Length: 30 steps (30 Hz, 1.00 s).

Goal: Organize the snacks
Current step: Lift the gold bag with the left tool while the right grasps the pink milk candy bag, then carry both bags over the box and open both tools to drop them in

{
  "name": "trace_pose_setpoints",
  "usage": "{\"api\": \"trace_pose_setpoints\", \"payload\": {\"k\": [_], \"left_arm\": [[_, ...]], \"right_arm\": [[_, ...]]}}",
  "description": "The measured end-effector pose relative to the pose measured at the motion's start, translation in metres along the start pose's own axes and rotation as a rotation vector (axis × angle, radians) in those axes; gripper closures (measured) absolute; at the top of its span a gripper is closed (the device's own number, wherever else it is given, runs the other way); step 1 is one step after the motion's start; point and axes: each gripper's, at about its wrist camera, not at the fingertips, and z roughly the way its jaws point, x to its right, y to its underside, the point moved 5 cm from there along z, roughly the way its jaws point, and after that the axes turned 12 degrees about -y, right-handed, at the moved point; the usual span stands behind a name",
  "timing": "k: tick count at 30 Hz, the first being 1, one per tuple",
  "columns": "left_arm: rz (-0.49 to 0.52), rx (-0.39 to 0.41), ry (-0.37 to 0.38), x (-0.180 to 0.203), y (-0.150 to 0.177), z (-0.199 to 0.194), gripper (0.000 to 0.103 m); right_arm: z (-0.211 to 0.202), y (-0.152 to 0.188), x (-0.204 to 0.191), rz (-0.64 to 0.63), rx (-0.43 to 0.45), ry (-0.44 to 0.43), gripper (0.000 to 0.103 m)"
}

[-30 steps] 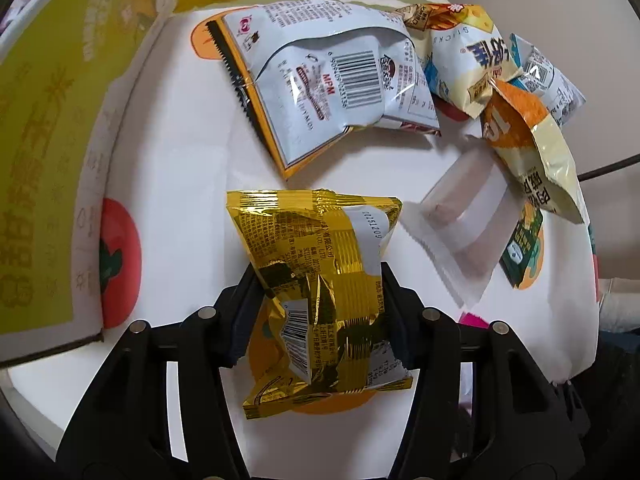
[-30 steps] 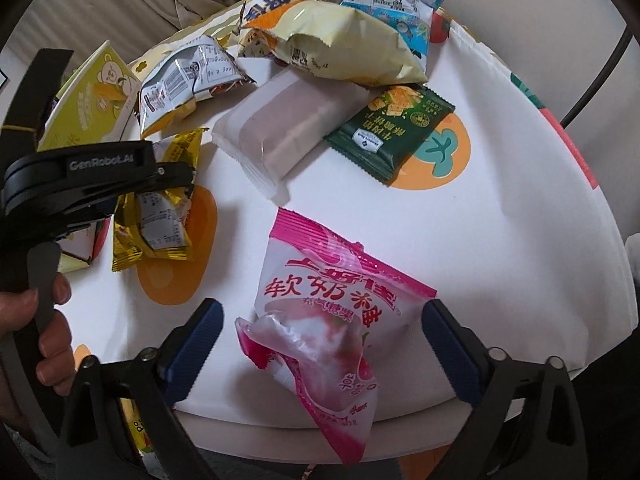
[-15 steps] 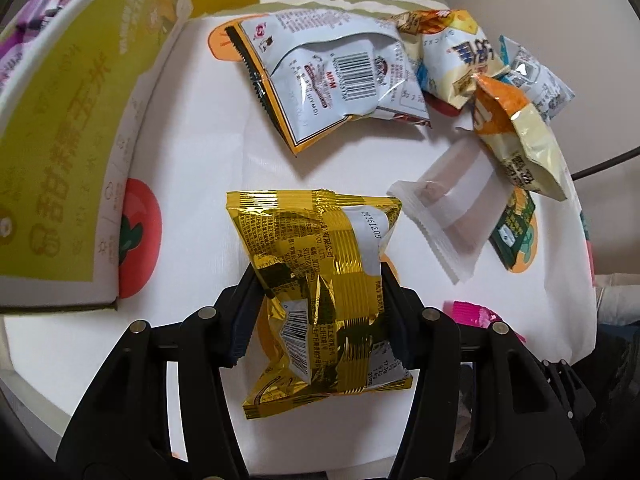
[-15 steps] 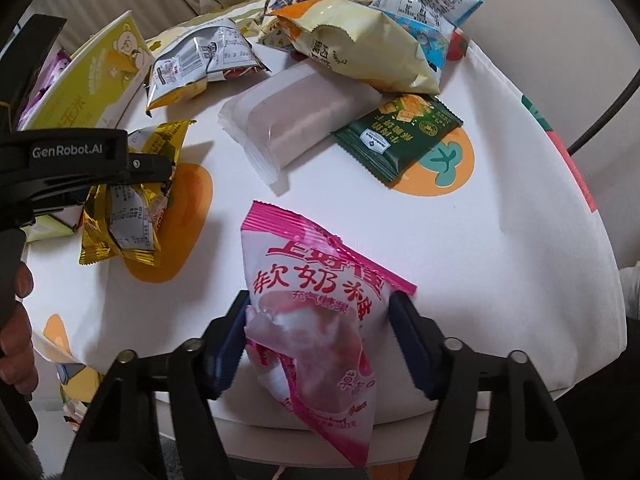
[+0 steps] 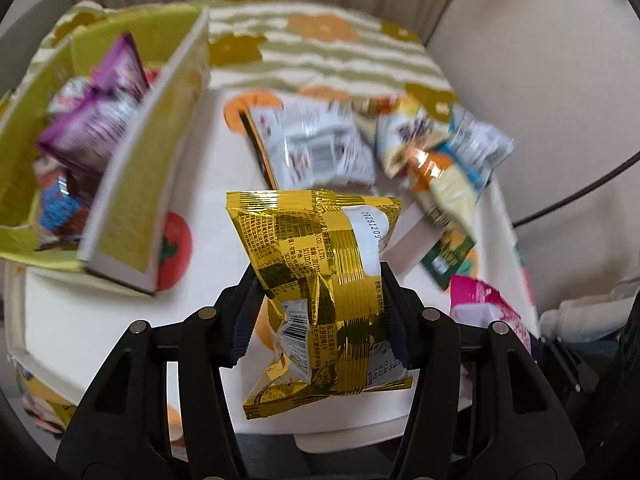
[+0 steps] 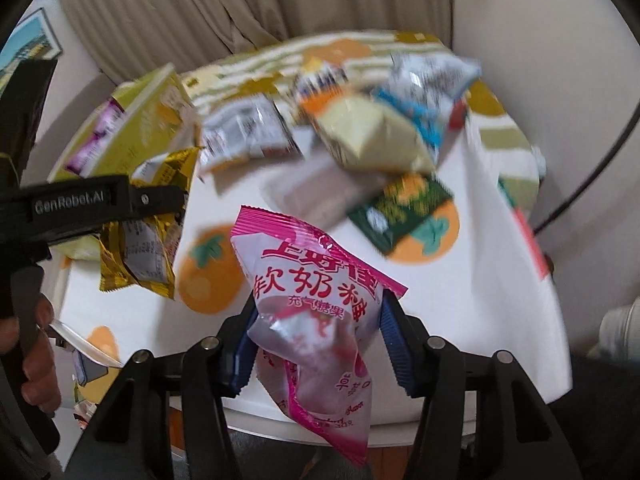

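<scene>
Snacks status: we have the gold foil packet [image 5: 324,288] pinched between the left gripper [image 5: 318,312] fingers, held up off the table [image 5: 100,320], barcode side facing the camera. We also have the pink candy bag [image 6: 316,304] clamped mid-body in the right gripper [image 6: 316,336], bottom end hanging past the table's near edge. From the right wrist view the left gripper shows at the table's left edge with the gold packet in it, a hand [image 6: 32,344] on its handle. Green carton [image 5: 132,184] sits at the table's left side, open, with a purple packet [image 5: 96,120] and other blurred ones inside. Loose packets lie toward the far right edge: a white bag with a barcode [image 5: 316,148], a yellow-orange bag [image 6: 368,136], a blue-white one [image 5: 476,148], and a dark green sachet [image 6: 400,208] on an orange print. A clear-wrapped item [image 6: 320,196] lies mid-table; too blurred to read.
</scene>
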Motion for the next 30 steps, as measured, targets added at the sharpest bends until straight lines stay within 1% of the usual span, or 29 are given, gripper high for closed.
{"api": "trace_pose_setpoints", "payload": {"k": [3, 5, 6, 7, 10, 15, 19, 23, 26, 30], "left_arm": [[-0.028, 0.062, -0.006, -0.011, -0.015, -0.032, 0.052], [-0.043, 0.097, -0.011, -0.019, -0.028, -0.046, 0.052], [-0.054, 0.121, -0.019, -0.028, -0.034, -0.057, 0.052], [-0.063, 0.139, -0.024, -0.034, -0.038, -0.063, 0.052], [-0.101, 0.186, -0.04, -0.062, -0.054, -0.08, 0.052], [-0.159, 0.23, -0.064, -0.118, -0.075, -0.093, 0.052], [-0.182, 0.233, -0.093, -0.17, -0.091, -0.092, 0.052], [-0.185, 0.21, -0.118, -0.216, -0.107, -0.079, 0.052], [-0.176, 0.18, -0.129, -0.247, -0.117, -0.061, 0.052], [-0.158, 0.127, -0.111, -0.279, -0.126, -0.032, 0.052]], "right_arm": [[-0.015, -0.025, -0.014, -0.058, 0.041, -0.03, 0.051], [-0.027, -0.041, -0.025, -0.098, 0.066, -0.06, 0.051], [-0.022, -0.051, -0.032, -0.113, 0.072, -0.068, 0.051], [-0.025, -0.059, -0.038, -0.131, 0.082, -0.079, 0.051], [-0.033, -0.081, -0.06, -0.18, 0.112, -0.111, 0.051], [-0.031, -0.11, -0.109, -0.252, 0.145, -0.172, 0.051], [-0.017, -0.131, -0.152, -0.282, 0.161, -0.214, 0.051], [0.007, -0.152, -0.197, -0.296, 0.159, -0.25, 0.051], [0.027, -0.166, -0.227, -0.308, 0.157, -0.257, 0.051], [0.051, -0.18, -0.259, -0.302, 0.147, -0.26, 0.051]]}}
